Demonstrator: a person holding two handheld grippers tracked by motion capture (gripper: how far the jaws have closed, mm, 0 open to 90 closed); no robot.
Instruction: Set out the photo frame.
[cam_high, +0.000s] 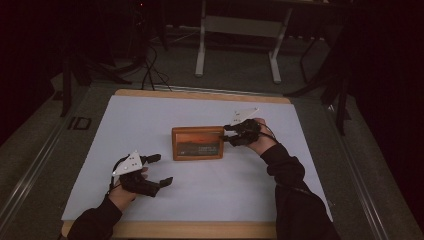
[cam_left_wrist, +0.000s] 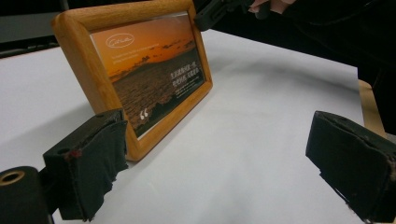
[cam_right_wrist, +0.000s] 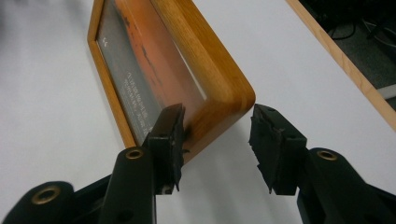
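2 grippers work over a white mat (cam_high: 150, 125) on a wood-edged table (cam_high: 200, 95), and 1 wooden picture frame (cam_high: 198, 143) stands near the mat's middle, upright on its long edge and leaning back a little. It holds an orange sunset print with small white lettering.

The right gripper (cam_high: 231, 134) is at the frame's right end. Seen from the right gripper view, its 2 black jaws stand partly apart around the frame's rounded corner (cam_right_wrist: 233, 100): 1 pad (cam_right_wrist: 169, 135) lies against, or just in front of, the glass side, and the other pad (cam_right_wrist: 271, 140) sits off the back edge with white mat showing between pad and wood. The jaws are not clamped on the frame; from this angle it is hard to say whether the near pad touches it.

The left gripper (cam_high: 162, 170) hovers over the mat's front left part, well apart from the frame. In the left gripper view its jaws are spread wide with nothing between them, and the frame (cam_left_wrist: 140, 70) stands beyond the left pad (cam_left_wrist: 88, 168), with the right gripper at its far top corner.
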